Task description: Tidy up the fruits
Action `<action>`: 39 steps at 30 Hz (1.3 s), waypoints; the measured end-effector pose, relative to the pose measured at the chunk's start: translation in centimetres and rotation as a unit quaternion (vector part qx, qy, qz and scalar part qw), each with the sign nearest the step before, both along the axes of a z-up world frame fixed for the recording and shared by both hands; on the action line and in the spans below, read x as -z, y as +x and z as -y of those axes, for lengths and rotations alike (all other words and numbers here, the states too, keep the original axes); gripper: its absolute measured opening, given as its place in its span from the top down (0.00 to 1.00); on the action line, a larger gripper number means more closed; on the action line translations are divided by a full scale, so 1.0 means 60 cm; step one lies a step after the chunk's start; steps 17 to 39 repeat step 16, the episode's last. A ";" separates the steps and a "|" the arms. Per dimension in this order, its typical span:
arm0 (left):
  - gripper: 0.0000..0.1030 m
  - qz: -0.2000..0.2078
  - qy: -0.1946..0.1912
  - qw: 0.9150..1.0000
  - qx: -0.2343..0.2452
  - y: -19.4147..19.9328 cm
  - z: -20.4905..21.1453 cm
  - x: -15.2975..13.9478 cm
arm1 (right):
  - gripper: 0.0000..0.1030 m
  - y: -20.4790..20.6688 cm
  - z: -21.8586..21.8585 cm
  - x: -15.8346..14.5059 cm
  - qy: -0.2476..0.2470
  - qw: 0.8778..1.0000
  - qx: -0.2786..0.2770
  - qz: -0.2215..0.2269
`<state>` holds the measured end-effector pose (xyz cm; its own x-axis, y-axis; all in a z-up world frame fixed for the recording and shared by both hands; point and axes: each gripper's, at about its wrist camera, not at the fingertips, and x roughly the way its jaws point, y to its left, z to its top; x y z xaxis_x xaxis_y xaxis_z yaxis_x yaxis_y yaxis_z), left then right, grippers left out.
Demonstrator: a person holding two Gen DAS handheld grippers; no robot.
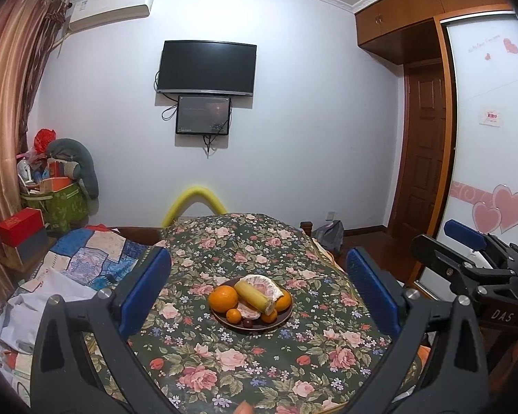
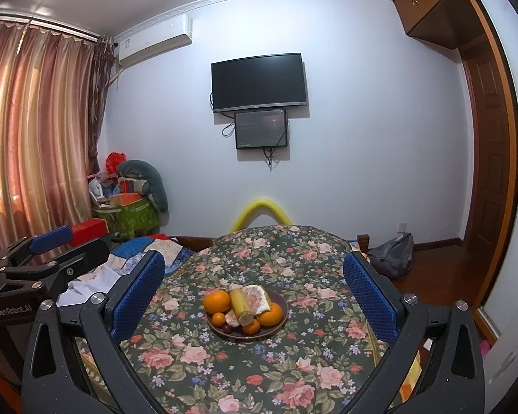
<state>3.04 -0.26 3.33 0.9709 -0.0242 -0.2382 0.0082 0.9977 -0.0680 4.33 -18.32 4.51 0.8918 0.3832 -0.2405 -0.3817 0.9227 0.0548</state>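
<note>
a: what lies around your left gripper (image 1: 257, 286) and right gripper (image 2: 253, 291)?

b: both of your tongs are spread wide, released and empty. centre frame, the round dark brown plate (image 1: 286, 315) sits on the floral-printed dark green cloth (image 1: 266, 372), nothing in between.

a: and what's on it?

b: a smooth large orange (image 1: 223, 298), a yellow peeled banana (image 1: 253, 296), and a pale, pithy peeled pomelo (image 1: 264, 284), all touching.

Dark floral cloth (image 1: 259, 362), blue-padded claws (image 1: 259, 286).

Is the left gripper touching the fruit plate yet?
Apart. In the left wrist view, the open left gripper frames the plate from well short, floral cloth between.
</note>
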 end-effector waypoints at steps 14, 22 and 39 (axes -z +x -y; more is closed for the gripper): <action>0.00 -0.005 0.005 1.000 0.004 0.004 0.003 0.005 | 0.00 -0.002 0.001 -0.001 -0.001 1.000 0.002 0.001; 0.00 -0.005 0.004 1.000 0.004 0.005 0.004 0.005 | 0.00 -0.001 0.000 -0.001 -0.002 1.000 0.002 0.001; 0.00 -0.005 0.004 1.000 0.004 0.005 0.004 0.005 | 0.00 -0.001 0.000 -0.001 -0.002 1.000 0.002 0.001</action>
